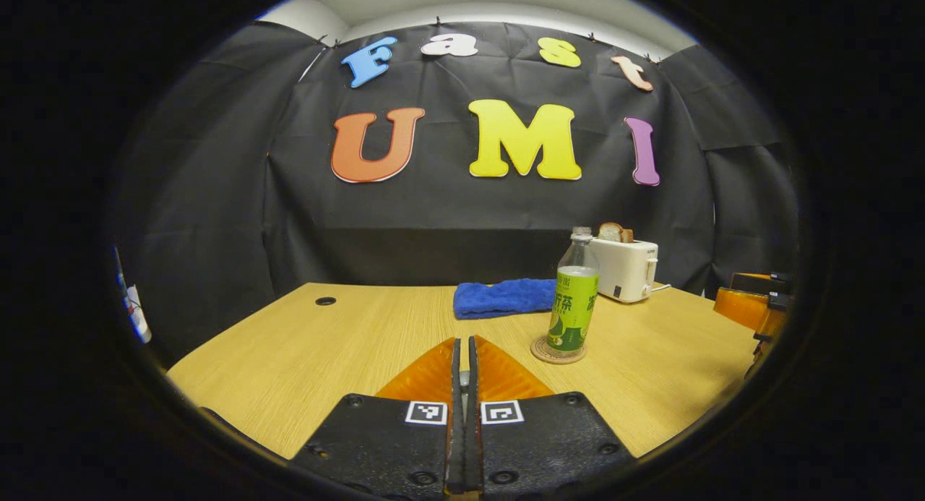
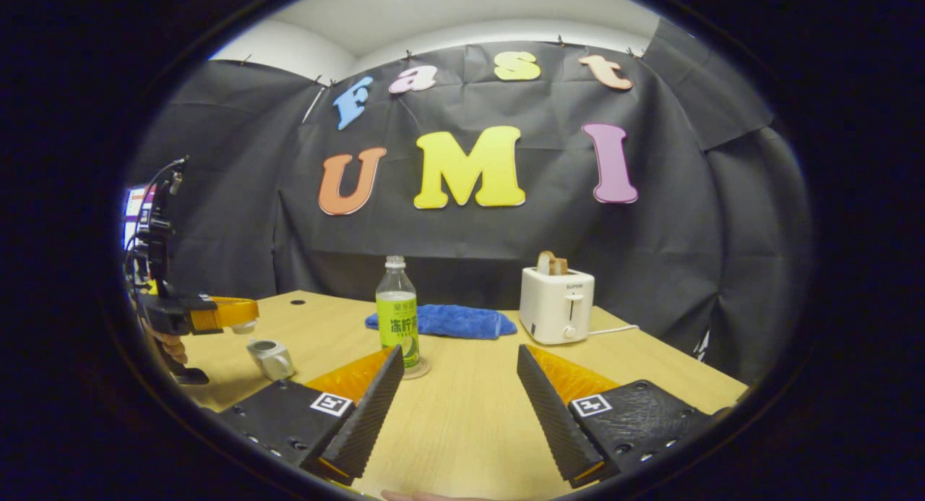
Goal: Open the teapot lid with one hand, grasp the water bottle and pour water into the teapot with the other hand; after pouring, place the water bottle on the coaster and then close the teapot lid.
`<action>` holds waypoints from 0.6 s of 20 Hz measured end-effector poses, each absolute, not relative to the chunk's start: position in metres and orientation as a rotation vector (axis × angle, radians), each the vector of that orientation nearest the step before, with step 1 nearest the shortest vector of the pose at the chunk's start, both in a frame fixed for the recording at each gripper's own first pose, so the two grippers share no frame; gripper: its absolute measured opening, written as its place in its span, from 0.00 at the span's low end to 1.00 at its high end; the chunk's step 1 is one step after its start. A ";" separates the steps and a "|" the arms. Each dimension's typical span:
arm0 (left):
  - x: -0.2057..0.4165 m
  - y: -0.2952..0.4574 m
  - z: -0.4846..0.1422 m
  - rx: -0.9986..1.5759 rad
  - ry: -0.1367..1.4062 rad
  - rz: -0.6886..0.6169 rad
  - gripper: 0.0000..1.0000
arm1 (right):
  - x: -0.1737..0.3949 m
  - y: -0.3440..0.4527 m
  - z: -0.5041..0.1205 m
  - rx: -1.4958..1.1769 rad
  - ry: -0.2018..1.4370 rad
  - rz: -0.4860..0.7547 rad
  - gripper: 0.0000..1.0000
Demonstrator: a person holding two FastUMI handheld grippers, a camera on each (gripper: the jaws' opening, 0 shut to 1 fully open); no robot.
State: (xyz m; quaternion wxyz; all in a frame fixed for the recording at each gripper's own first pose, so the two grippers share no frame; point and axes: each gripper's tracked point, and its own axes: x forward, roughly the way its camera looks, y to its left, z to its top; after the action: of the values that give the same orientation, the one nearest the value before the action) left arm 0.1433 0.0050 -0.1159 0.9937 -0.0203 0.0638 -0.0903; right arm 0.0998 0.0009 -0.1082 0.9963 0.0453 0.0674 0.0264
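The water bottle [image 2: 397,314] stands on the coaster [image 2: 418,371], near the blue towel [image 2: 442,320]. The teapot [image 2: 271,358] sits open at the left. Above it, the left gripper [image 2: 242,314] grasps what looks like the lid. Lower it slowly and straight. The right gripper [image 2: 459,385] is released.

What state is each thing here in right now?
Clear green-labelled plastic bottle: upright on round cork coaster.
Small white teapot: top open.
White toaster: bread slice sticking up.
Blue cloth: folded, lying flat.
Left tongs: shut, seemingly on teapot lid.
Right tongs: open, empty.
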 end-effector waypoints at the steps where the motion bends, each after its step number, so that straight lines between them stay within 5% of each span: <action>1: 0.147 0.004 -0.121 -0.044 0.141 -0.179 0.03 | 0.099 0.001 -0.109 0.096 0.138 0.060 0.94; 12: 0.163 0.002 -0.143 0.027 0.146 -0.164 0.06 | 0.097 0.011 -0.110 0.066 0.131 0.092 0.96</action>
State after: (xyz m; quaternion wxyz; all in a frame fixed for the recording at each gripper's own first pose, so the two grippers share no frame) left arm 0.1630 0.0016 -0.1428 0.9939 0.0136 0.0730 -0.0820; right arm 0.0971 0.0110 -0.1095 0.9963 0.0332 0.0653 0.0457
